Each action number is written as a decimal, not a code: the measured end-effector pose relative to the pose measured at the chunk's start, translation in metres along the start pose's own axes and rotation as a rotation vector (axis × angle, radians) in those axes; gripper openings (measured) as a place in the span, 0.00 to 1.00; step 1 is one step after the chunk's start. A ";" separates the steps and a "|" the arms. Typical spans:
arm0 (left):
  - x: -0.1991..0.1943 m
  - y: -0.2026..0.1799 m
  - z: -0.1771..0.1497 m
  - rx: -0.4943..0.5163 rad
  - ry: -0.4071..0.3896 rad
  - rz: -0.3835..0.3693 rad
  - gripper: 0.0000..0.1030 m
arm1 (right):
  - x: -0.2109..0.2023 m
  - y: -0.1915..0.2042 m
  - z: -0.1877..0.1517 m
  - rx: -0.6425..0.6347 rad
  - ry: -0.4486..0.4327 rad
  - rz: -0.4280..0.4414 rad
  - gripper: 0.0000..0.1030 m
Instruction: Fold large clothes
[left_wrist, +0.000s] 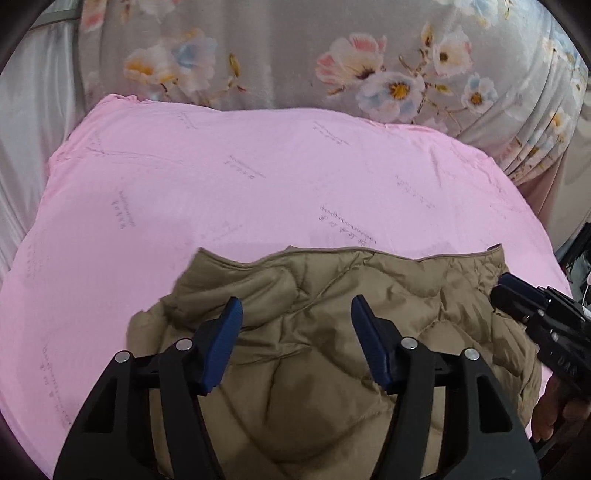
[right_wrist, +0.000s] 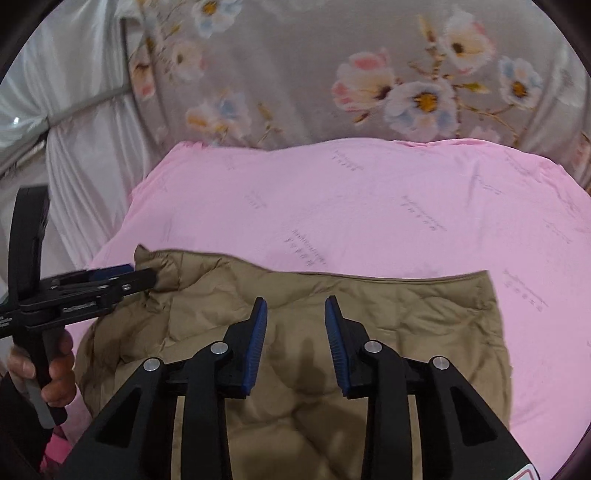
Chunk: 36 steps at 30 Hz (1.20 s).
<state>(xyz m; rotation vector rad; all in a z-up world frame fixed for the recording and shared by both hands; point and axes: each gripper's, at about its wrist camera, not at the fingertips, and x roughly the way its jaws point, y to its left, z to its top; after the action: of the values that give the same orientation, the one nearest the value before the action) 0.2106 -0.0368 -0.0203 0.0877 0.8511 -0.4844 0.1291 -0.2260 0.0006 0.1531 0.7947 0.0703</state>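
Note:
A tan quilted puffer jacket lies on a pink sheet, its straight hem edge facing away. It also shows in the right wrist view. My left gripper is open and empty, hovering over the jacket's left part. In the right wrist view the left gripper is at the jacket's far left corner. My right gripper is open and empty above the jacket's middle. In the left wrist view the right gripper is at the jacket's right edge.
The pink sheet covers a bed. A grey floral cover lies behind it, and white satin fabric hangs at the left. A hand holds the left gripper's handle.

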 end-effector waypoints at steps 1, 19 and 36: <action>0.013 -0.003 0.002 0.003 0.020 0.000 0.55 | 0.011 0.001 0.002 -0.006 0.020 -0.006 0.24; 0.085 0.077 0.016 -0.166 0.080 0.078 0.54 | 0.050 -0.154 -0.021 0.385 0.099 -0.264 0.12; 0.099 0.065 0.006 -0.106 0.035 0.162 0.57 | 0.054 -0.149 -0.029 0.371 0.044 -0.267 0.12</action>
<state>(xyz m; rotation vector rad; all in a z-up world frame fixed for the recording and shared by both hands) 0.2985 -0.0180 -0.0973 0.0675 0.8950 -0.2857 0.1473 -0.3635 -0.0822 0.3958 0.8609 -0.3292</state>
